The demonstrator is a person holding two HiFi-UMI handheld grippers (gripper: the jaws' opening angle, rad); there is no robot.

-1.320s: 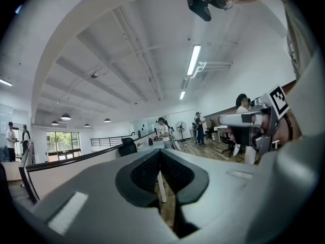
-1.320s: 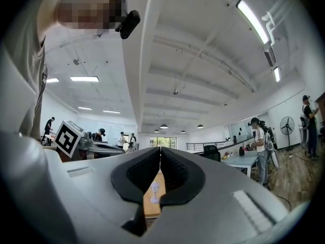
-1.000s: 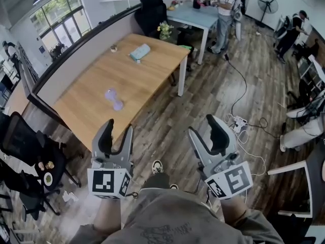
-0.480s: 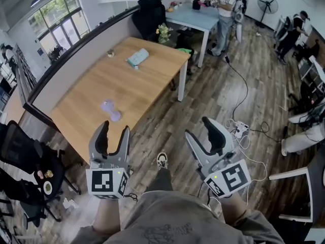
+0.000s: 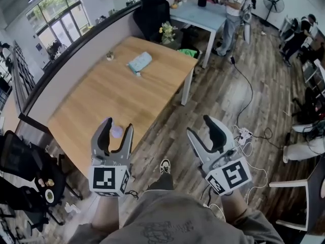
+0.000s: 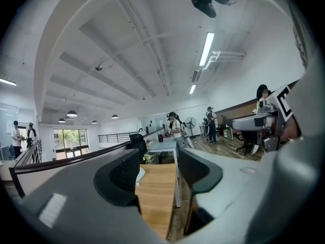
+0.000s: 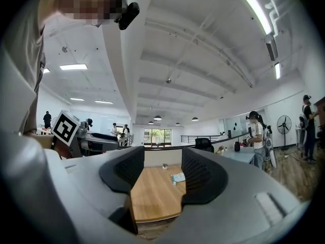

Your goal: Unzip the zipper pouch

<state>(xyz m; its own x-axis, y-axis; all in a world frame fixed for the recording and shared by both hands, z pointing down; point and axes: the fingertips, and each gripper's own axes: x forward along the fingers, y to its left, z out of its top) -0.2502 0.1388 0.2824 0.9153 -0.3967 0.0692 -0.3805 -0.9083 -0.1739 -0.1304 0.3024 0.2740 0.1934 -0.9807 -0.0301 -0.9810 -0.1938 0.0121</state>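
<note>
Approach phase. The left tongs (image 5: 118,125), which have just been opening, and the right tongs (image 5: 200,126) have advanced to the near corner of the light wooden surface (image 5: 96,98). Both gape wide and empty. The pale teal fabric zipper pouch (image 5: 139,62) lies near the far end, well apart and untouched.

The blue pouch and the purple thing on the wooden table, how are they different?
The blue pouch is pale teal, longer and lies at the far end of the wooden table; the purple thing is lilac, smaller and lies near the close edge. Both rest on the table.
</note>
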